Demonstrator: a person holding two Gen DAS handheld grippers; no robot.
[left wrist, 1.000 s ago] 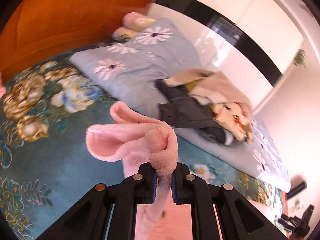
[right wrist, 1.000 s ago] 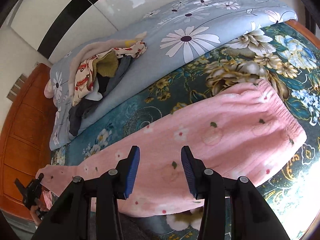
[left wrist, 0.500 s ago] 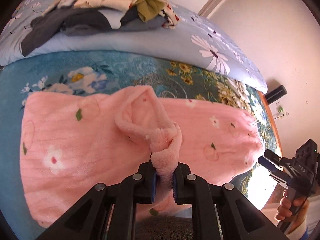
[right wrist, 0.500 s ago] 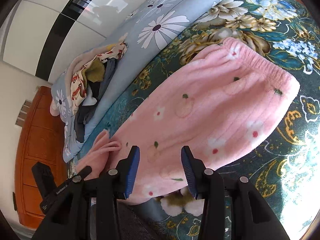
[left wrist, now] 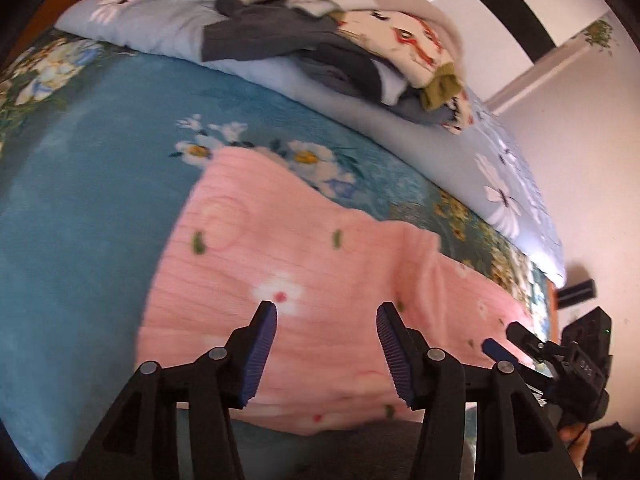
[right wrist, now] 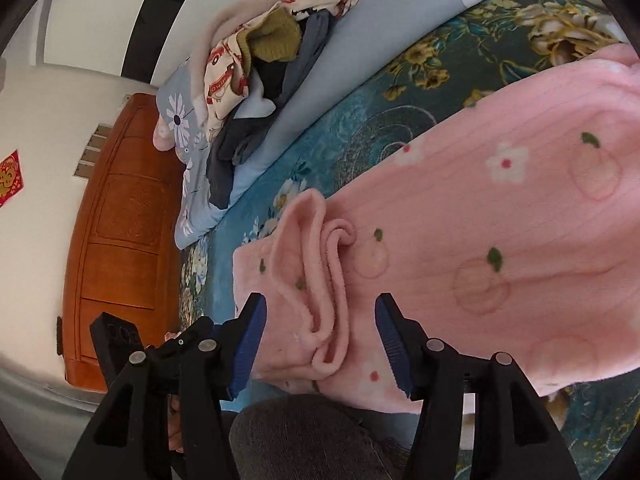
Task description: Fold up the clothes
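right view shows pink pants (right wrist: pixel 500 240) bunched cuff (right wrist: pixel 324 280)

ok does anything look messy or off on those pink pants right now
Yes. The folded-over leg end of the pink pants lies bunched in curled ridges rather than flat, just ahead of the open right gripper. The open left gripper holds nothing.
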